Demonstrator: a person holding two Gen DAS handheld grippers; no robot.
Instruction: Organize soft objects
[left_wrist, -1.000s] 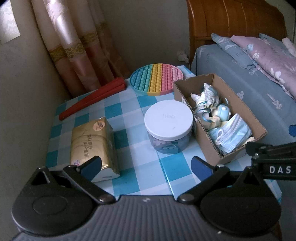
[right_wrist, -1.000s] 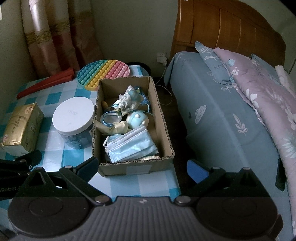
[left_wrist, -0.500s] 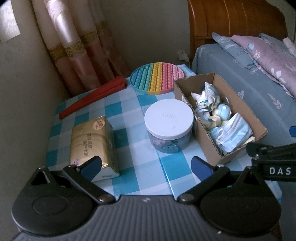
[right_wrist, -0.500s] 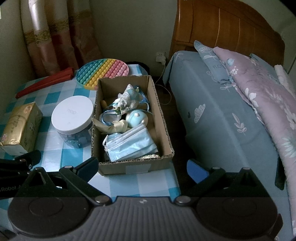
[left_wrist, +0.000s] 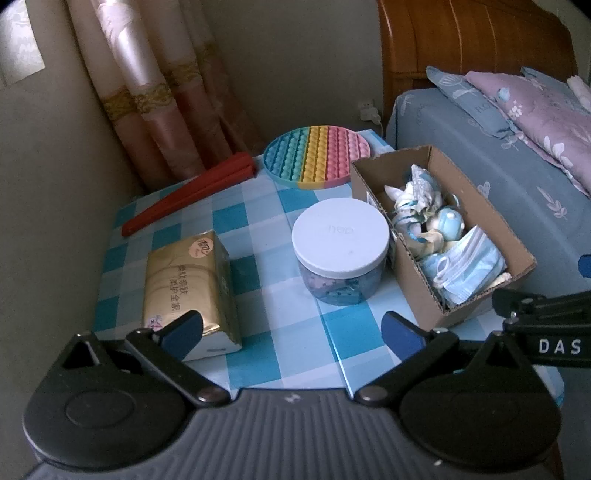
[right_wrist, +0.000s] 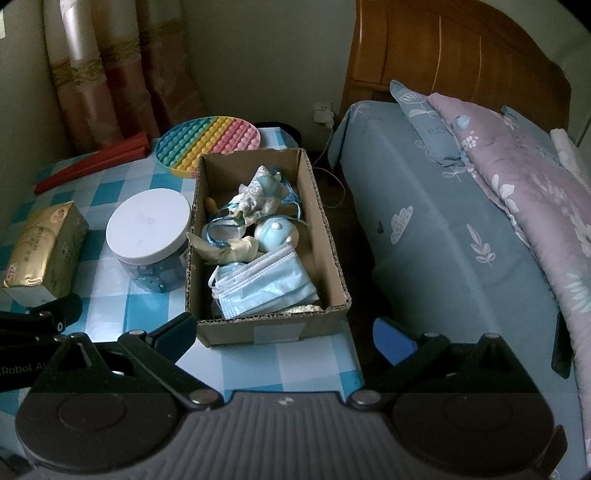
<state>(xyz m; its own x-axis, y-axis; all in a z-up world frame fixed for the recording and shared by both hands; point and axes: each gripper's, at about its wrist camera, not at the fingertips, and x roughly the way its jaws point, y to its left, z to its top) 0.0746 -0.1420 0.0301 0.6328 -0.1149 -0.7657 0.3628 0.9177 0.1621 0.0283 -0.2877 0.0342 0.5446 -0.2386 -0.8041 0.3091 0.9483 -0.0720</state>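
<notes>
A cardboard box (right_wrist: 325, 229) (left_wrist: 417, 273) stands on the right side of a blue-checked table (left_wrist: 258, 280). Inside lie a blue face mask (right_wrist: 266, 288) (left_wrist: 469, 266), a pale blue round toy (right_wrist: 275, 232) (left_wrist: 448, 223) and crumpled cloth pieces (right_wrist: 255, 197). My right gripper (right_wrist: 284, 336) is open just before the box's near wall, holding nothing. Over the table's front edge my left gripper (left_wrist: 291, 334) is open and empty, with a gold tissue pack (left_wrist: 188, 284) (right_wrist: 44, 247) by its left finger.
A white-lidded jar (left_wrist: 341, 251) (right_wrist: 147, 236) stands left of the box. Behind it lie a rainbow pop-it disc (left_wrist: 317, 155) (right_wrist: 208, 142) and a red folded fan (left_wrist: 188, 192). Curtains (left_wrist: 159, 85) hang behind; a bed (right_wrist: 461, 221) with pillows lies right.
Both views have shifted slightly; the box and jar sit a little farther from the cameras. Nothing on the table has moved and both grippers stay open.
</notes>
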